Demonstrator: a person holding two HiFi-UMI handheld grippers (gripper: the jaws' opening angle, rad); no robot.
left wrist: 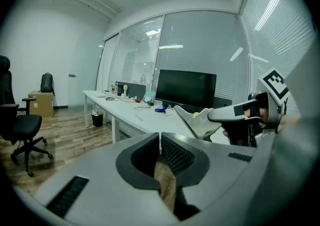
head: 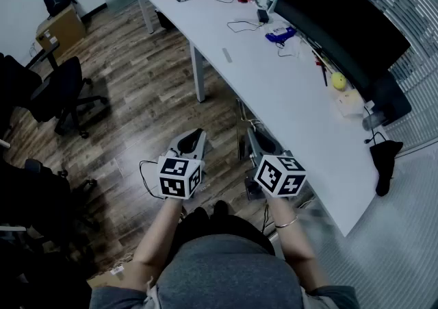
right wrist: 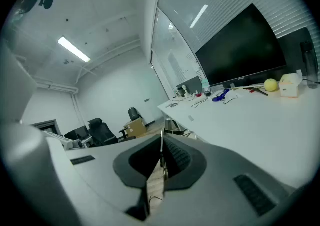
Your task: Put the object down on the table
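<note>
Hanging beside the worktop (head: 294, 102), the left claw (left wrist: 160, 145) and right claw (right wrist: 161, 157) were each closed on nothing; the object was in neither, so presumably it lay on that worktop, leaving both idle.

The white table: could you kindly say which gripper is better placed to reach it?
Likely right: the right gripper hangs beside the table edge, the left gripper over the floor, farther off.

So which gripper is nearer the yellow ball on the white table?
Right. The right gripper sits beside the table's near edge, across the tabletop from the yellow ball; the left gripper is over the wood floor, farther from it.
</note>
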